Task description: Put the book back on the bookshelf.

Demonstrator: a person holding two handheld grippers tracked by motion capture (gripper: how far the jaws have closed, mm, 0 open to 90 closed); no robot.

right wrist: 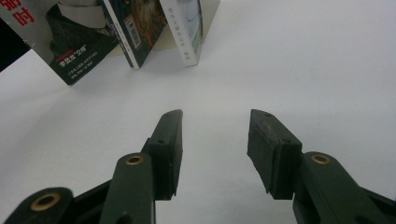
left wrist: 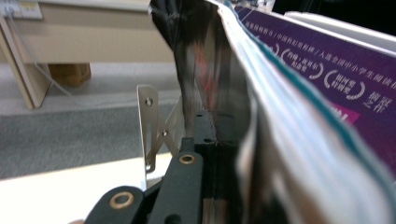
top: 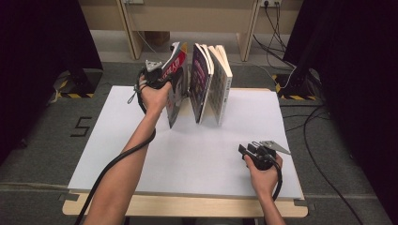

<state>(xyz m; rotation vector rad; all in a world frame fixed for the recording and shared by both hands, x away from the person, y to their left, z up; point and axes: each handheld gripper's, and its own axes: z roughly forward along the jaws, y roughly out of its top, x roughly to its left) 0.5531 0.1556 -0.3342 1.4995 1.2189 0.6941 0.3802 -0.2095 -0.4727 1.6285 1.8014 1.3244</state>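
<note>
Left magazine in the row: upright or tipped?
Tipped. In the high view the magazine leans left, away from the purple book, its top edge clamped in the left gripper; its foot rests on the white sheet.

High view: fixed above the near edge, looking forward and down across the whole tabletop. Left gripper view: pressed close against the upright magazine, facing the far wall. Right gripper view: low over the tabletop, facing the standing books, which the high view shares.

Black hand-held gripper, brass rivets
</note>
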